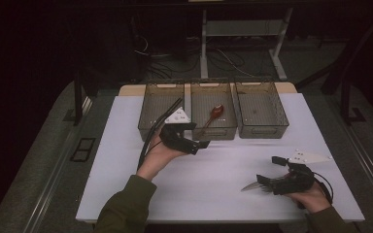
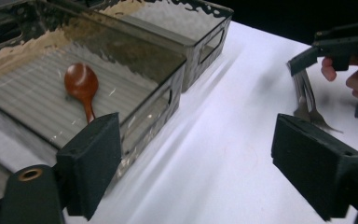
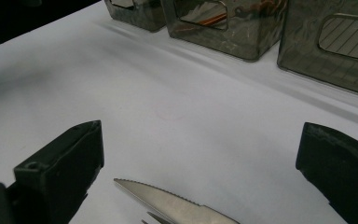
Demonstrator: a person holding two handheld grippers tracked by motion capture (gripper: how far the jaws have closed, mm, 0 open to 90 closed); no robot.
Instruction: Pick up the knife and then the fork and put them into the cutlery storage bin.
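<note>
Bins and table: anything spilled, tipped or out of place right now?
Nothing stands out. The three bins stand upright in a row at the far side of the table. A wooden spoon lies flat in the middle one. A knife and a fork lie by the right gripper. The left gripper is open and empty.

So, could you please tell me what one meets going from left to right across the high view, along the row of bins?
Left bin → middle bin, with the wooden spoon in it → right bin.
</note>
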